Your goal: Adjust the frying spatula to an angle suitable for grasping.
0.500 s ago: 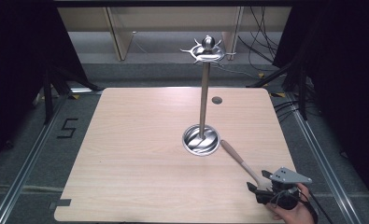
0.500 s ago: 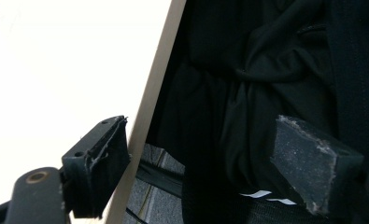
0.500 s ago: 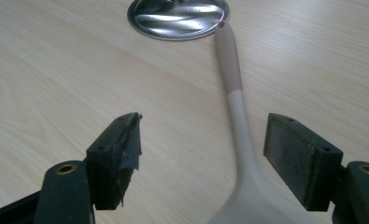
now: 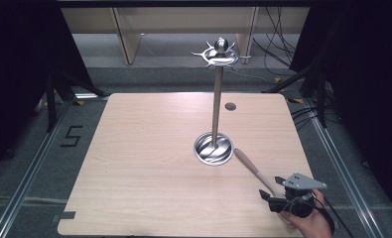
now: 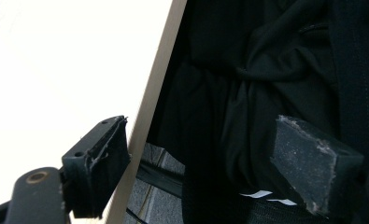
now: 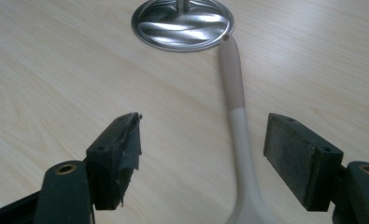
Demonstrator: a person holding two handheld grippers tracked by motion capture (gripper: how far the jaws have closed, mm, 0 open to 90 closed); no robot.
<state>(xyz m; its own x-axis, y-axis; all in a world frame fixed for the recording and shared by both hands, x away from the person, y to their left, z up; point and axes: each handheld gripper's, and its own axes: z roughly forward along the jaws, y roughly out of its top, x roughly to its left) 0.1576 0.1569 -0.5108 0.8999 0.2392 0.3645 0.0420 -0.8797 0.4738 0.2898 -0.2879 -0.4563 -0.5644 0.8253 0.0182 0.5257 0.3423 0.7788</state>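
A tall metal stand [image 4: 216, 104] rises from a round shiny base [image 4: 213, 148] at the middle right of the wooden table [image 4: 134, 168], with a ring of hooks [image 4: 220, 53] at its top. A utensil with a beige and brown handle [image 4: 250, 167] lies flat on the table, its handle tip touching the base. A hand [image 4: 310, 223] holds my right gripper [image 4: 270, 200] at the near right corner. It is open. In the right gripper view the handle [image 6: 236, 116] runs between the jaws of my right gripper [image 6: 205, 140], closer to the right one, toward the base [image 6: 182, 23]. My left gripper [image 5: 205, 144] is open with nothing between its fingers.
A small dark round hole [image 4: 230, 106] marks the table behind the stand. The left gripper view looks past the table edge [image 5: 159, 79] at black clothing [image 5: 266, 70]. A "5" mark [image 4: 72, 135] is on the floor at the left; cables lie beyond the far edge.
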